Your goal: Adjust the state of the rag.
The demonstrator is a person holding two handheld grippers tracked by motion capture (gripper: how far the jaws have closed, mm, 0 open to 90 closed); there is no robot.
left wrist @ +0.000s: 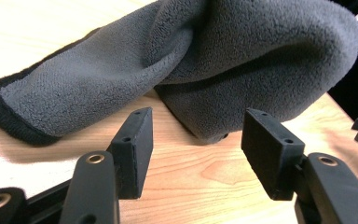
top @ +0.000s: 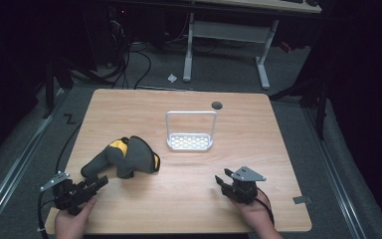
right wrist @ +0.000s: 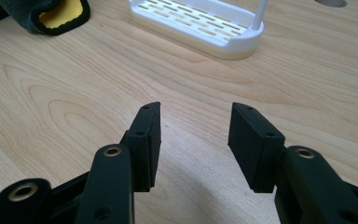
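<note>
Dark floor and a tangle of cables surround the pale wooden desk point(top: 179, 199) I am working over, and on it I count three things worth naming. Biggest is the grey fleece cloth point(top: 129, 157) with its yellow lining, bunched into a hump on the left half of the desk, its long axis running from near-left up toward the middle. Behind it, near the centre, stands a small white rack point(top: 190, 142) with a tall wire handle, well apart from the cloth.

What the coming move turns on, as I judge it, is that the cloth lies straight ahead of my left gripper point(top: 95, 183) and far nearer to it than to my right gripper point(top: 224, 183). From the left gripper view the cloth point(left wrist: 205, 70) rises just beyond the fingers point(left wrist: 135, 149), its lowest fold hanging down near the gap between them but not inside it; bare wood shows between the pads. Those fingers are spread wide and grasp nothing.

My right gripper sits on the near-right part of the desk, aimed toward the rack point(right wrist: 200, 25), with a corner of the cloth point(right wrist: 51, 16) off to its far left. Its fingers point(right wrist: 144, 144) are likewise released, with empty wood between them.

I reckon a short push forward with the left hand would bring the fold between the pads.
</note>
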